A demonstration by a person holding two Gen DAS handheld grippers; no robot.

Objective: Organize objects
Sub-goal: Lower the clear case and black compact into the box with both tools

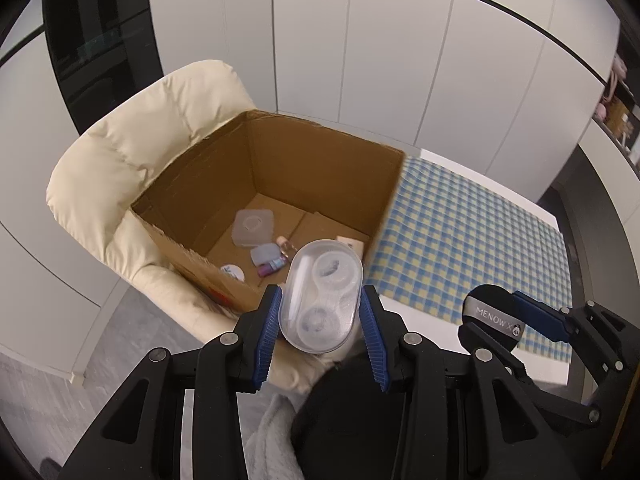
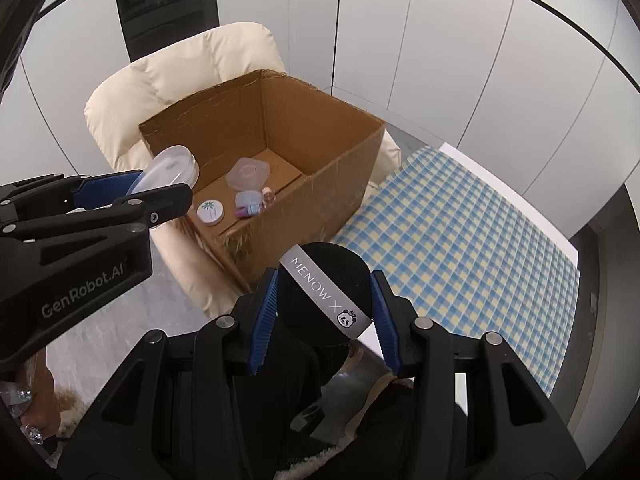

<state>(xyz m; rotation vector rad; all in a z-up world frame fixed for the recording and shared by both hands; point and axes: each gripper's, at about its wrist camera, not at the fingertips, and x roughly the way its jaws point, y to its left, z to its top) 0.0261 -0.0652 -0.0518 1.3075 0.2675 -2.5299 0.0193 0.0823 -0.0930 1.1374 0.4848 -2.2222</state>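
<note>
A: While both grippers hang over the scene, what sits furthest left?

B: A cream padded armchair (image 1: 132, 168). An open cardboard box (image 1: 320, 184) rests on its seat. On the box floor lie a translucent lidded container (image 1: 253, 227), a small pale case (image 1: 264, 254), a purple-capped little bottle (image 1: 272, 268) and a round white tin (image 2: 210, 213) with a palm-like print.

A: And the left gripper?

B: The left gripper (image 1: 322, 320) is clamped on a clear oval contact lens case (image 1: 322, 296), its blue pads pressing both long sides. The case is held above the box's near wall, close to the near right corner, not yet inside.

A: What is to the right of that?

B: The right gripper (image 2: 326, 304) is closed on a black round makeup puff (image 2: 324, 292) with a grey ribbon reading "MENOW X" and a small panda. The puff sits squarely between the pads, outside the box, just beside its near right corner.

A: Further right?

B: A bench (image 1: 552, 372) covered by a blue and yellow checked cloth (image 1: 480, 240), touching the box's right side.
</note>
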